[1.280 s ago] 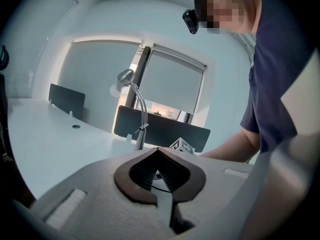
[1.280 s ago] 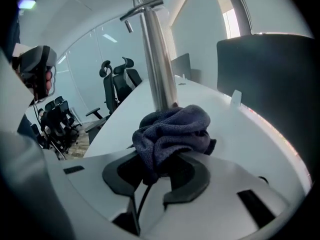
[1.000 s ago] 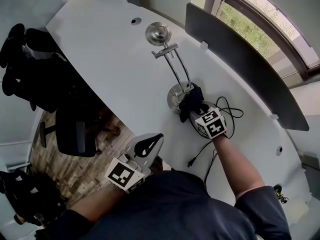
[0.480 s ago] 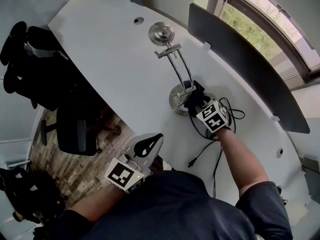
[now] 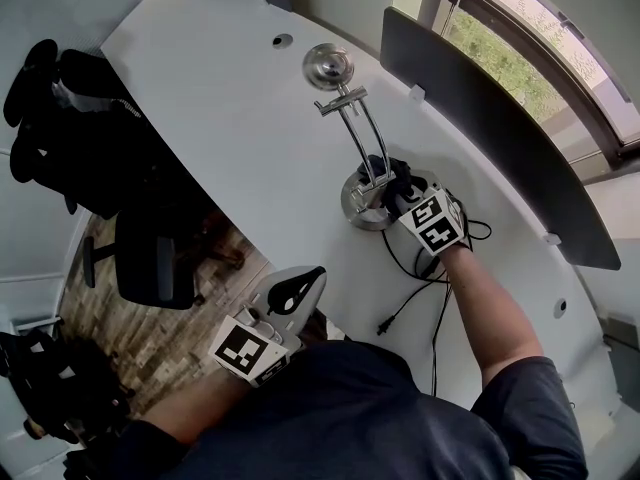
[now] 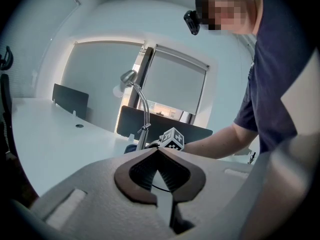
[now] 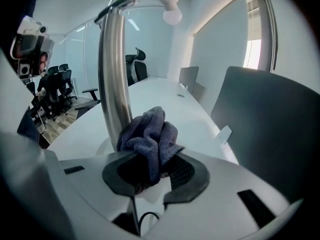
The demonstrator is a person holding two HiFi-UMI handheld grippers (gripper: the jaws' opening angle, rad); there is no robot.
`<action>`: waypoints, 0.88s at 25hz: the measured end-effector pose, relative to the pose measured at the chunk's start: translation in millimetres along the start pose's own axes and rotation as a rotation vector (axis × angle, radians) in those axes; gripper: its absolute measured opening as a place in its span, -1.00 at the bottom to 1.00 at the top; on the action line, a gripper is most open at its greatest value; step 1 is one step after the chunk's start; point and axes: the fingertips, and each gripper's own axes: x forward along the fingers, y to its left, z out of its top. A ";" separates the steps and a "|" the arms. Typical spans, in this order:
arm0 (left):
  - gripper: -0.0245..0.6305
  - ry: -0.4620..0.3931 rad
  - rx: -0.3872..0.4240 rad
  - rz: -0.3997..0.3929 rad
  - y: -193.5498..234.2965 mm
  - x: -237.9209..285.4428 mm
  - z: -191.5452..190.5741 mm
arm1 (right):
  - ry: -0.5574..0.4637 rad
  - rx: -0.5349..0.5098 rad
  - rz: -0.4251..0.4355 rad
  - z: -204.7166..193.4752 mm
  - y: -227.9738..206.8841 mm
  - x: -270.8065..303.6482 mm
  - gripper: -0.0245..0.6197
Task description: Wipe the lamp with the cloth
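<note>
A chrome desk lamp stands on the white desk, with a round base, a curved double stem and a round head. My right gripper is shut on a dark blue-grey cloth and holds it against the bottom of the stem, just right of the pole in the right gripper view. The lamp's bulb shows overhead there. My left gripper hangs near my body off the desk's front edge, shut with nothing in it; in its own view the lamp stands far ahead.
The lamp's black cord loops across the desk to a loose plug near the front edge. A dark divider panel runs along the desk's far side below the window. Black office chairs stand on the wooden floor at left.
My right gripper has carried the cloth from the near side of the lamp base up and to the right, around the bottom of the stem. The left gripper has stayed put.
</note>
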 end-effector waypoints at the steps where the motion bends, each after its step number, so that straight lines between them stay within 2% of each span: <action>1: -0.92 -0.003 0.006 -0.003 -0.5 0.1 0.2 | -0.022 0.002 -0.003 6.1 -1.9 -3.8 -0.58; 6: -0.92 -0.020 -0.003 -0.017 -6.1 0.5 8.5 | -0.121 0.032 -0.009 41.9 -6.8 -28.7 -0.59; 11: -0.92 -0.044 0.026 -0.040 -9.2 -1.0 15.5 | -0.183 0.042 -0.031 69.4 -12.2 -52.2 -0.59; 17: -0.92 -0.087 0.059 -0.079 -16.6 -8.0 33.9 | -0.217 0.092 -0.059 84.5 -9.5 -83.3 -0.59; 22: -0.92 -0.104 0.077 -0.098 -20.4 -16.4 46.2 | -0.194 0.109 -0.097 76.2 2.7 -97.1 -0.59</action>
